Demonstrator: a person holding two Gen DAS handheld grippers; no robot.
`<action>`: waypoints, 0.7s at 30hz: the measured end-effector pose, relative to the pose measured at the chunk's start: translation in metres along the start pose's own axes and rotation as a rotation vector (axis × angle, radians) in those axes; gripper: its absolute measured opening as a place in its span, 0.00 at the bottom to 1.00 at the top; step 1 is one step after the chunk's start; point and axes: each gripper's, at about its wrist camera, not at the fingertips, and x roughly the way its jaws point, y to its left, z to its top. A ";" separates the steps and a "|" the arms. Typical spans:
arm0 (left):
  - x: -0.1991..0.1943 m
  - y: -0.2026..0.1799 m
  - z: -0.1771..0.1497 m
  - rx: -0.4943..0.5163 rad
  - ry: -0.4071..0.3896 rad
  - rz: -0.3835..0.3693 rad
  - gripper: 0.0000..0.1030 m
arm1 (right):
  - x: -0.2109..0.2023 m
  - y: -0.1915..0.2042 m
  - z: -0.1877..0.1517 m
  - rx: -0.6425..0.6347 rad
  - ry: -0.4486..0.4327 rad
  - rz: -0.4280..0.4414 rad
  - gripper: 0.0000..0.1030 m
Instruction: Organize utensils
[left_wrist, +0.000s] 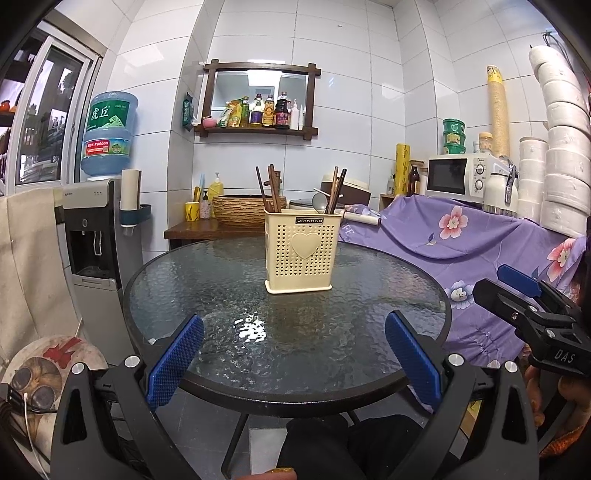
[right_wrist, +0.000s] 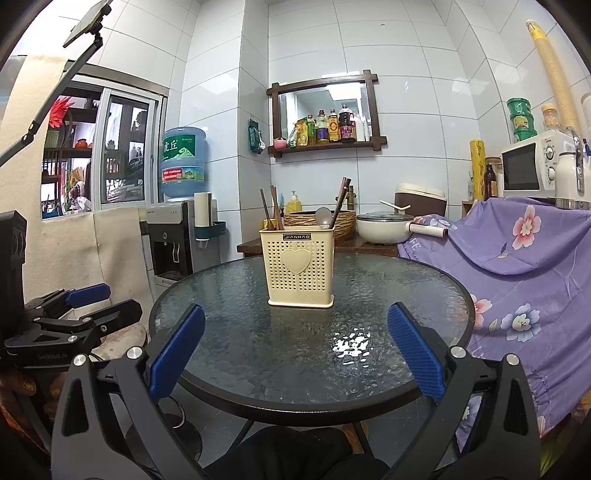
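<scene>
A cream perforated utensil holder (left_wrist: 300, 251) with a heart on its front stands upright near the middle of the round glass table (left_wrist: 207, 280). Brown chopsticks (left_wrist: 271, 190) lean out of its left side, more chopsticks (left_wrist: 335, 190) and a metal spoon (left_wrist: 320, 202) out of its right. The right wrist view shows the same holder (right_wrist: 298, 266), chopsticks (right_wrist: 271, 208) and spoon (right_wrist: 324, 216). My left gripper (left_wrist: 293, 356) is open over the table's near edge, nothing between its blue pads. My right gripper (right_wrist: 295, 349) is open too, also empty, well short of the holder.
A water dispenser (left_wrist: 94, 229) stands left of the table. A purple flowered cloth (left_wrist: 480, 243) covers furniture on the right, with a microwave (left_wrist: 461, 177) behind. A wooden side table (left_wrist: 199, 229) with a woven basket (left_wrist: 247, 210) sits beyond. The right gripper's body (left_wrist: 535, 317) hangs at right.
</scene>
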 end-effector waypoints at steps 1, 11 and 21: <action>0.000 0.000 0.000 0.000 0.000 0.000 0.94 | 0.000 0.001 -0.001 0.001 0.001 0.000 0.95; 0.002 0.001 -0.001 0.000 0.010 -0.007 0.94 | 0.002 0.001 -0.002 0.002 0.003 0.000 0.95; 0.003 0.001 -0.001 0.001 0.011 -0.008 0.94 | 0.004 0.004 -0.007 0.010 0.010 0.000 0.95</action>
